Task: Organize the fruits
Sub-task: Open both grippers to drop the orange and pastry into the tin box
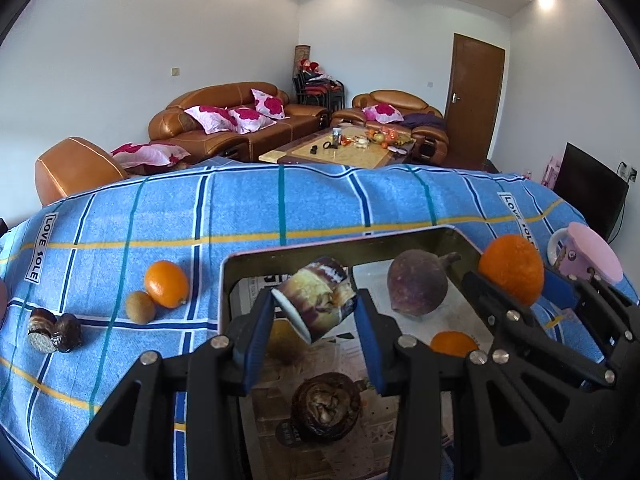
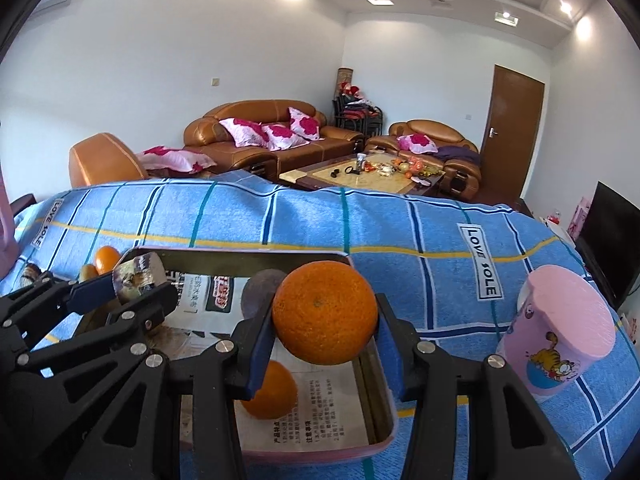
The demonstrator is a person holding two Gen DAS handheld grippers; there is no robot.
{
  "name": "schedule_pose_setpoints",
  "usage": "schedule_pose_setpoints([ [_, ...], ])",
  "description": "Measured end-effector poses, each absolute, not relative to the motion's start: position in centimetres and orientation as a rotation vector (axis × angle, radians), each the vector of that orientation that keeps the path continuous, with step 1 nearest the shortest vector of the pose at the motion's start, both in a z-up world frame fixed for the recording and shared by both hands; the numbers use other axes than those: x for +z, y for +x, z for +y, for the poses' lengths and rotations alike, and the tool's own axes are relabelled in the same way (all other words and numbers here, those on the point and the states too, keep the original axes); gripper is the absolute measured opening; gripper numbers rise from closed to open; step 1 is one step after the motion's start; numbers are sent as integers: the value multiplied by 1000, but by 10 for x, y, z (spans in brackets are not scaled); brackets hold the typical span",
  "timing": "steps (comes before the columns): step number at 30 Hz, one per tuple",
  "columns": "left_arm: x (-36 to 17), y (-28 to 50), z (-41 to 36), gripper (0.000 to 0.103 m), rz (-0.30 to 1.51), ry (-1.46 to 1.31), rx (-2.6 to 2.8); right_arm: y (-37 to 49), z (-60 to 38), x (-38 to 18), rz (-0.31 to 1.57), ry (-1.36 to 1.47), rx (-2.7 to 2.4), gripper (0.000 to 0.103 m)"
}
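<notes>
My left gripper [image 1: 316, 302] is shut on a stubby purple-and-yellow cut fruit piece [image 1: 320, 292], held above the left part of a pink-rimmed metal tray [image 1: 224, 276]. Over the tray's right side, my right gripper [image 2: 325, 322] is shut on a large orange [image 2: 325, 308]. In the paper-lined tray lie a dark purple round fruit [image 1: 418, 288], a small orange [image 2: 272, 394] and a brown knobbly fruit [image 1: 326, 408]. Another orange [image 1: 166, 284], a kiwi [image 1: 140, 307] and two dark brown pieces [image 1: 54, 332] rest on the blue checked cloth [image 1: 280, 208] to the tray's left.
A pink cartoon cup [image 2: 560, 344] stands on the cloth just right of the tray. The cloth-covered surface ends a short way beyond the tray. Brown sofas [image 1: 240, 116], a cluttered coffee table [image 1: 352, 148] and a dark screen [image 1: 588, 188] lie further off.
</notes>
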State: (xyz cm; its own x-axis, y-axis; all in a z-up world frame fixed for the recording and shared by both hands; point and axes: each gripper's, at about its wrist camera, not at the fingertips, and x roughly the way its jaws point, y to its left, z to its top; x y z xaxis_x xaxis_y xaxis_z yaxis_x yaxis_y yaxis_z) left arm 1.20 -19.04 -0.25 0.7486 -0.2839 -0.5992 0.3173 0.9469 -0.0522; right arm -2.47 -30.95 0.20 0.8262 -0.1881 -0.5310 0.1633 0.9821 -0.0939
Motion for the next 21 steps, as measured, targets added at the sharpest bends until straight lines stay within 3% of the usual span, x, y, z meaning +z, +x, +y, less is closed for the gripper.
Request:
schedule_pose_setpoints([
  [21, -8, 23, -185, 43, 707, 37, -309, -10, -317, -15, 698, 92, -45, 49],
])
